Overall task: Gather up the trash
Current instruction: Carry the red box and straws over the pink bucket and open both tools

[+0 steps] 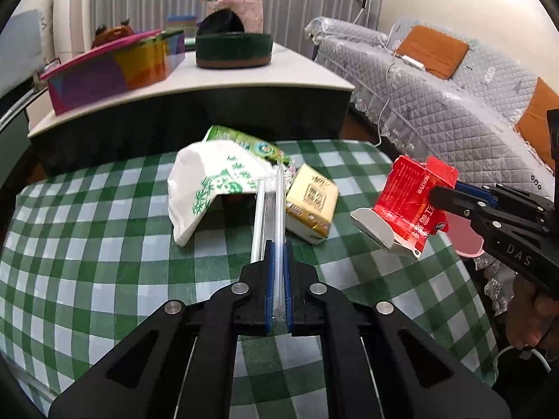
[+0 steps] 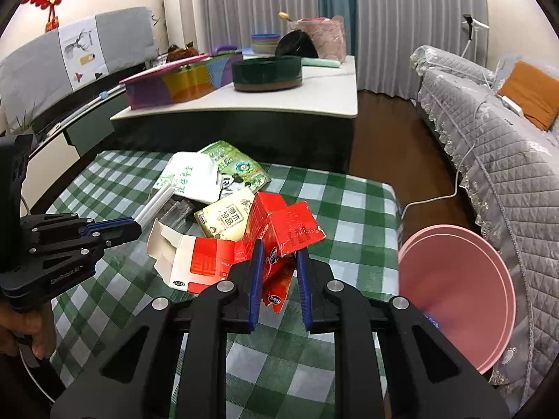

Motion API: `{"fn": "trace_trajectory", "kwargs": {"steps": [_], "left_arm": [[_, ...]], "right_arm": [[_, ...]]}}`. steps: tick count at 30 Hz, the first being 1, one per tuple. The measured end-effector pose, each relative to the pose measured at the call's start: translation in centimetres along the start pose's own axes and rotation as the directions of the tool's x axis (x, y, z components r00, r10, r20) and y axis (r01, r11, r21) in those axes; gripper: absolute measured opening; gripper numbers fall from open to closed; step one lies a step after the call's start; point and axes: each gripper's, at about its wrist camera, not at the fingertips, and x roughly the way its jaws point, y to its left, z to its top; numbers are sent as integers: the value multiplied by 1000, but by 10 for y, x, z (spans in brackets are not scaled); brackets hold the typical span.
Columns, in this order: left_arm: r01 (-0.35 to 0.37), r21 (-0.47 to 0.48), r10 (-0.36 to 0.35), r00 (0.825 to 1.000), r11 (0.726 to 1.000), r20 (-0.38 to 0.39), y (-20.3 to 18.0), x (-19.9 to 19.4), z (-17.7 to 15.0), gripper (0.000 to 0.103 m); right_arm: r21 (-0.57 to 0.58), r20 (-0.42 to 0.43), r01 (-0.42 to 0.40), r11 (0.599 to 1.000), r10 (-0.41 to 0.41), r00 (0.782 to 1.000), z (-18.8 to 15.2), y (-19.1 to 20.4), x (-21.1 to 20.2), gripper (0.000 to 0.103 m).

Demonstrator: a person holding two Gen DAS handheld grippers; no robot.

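We see the left gripper with jaws clamped on a clear straw wrapper, the right gripper clamped on a red carton, both above the checked worktop, the carton beside the pink bin.

Even indoor daylight, strong fisheye warp

Soft light came through the curtains at the top of both frames, leaving the room bright and shadows faint. Both views bowed hard toward black rounded corners. The pink bin at right in the right wrist view was smeared by motion blur; the striped box at upper left of the left wrist view looked slightly soft. The frames' centres were sharp.
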Motion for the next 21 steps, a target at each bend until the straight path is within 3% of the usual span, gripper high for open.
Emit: {"fn": "trace_trajectory", "kwargs": {"steps": [21], "left_arm": [[29, 29, -31, 996, 999, 78, -29, -29, -2, 5]], "right_arm": [[78, 65, 48, 996, -53, 996, 1, -28, -47, 18]]}}
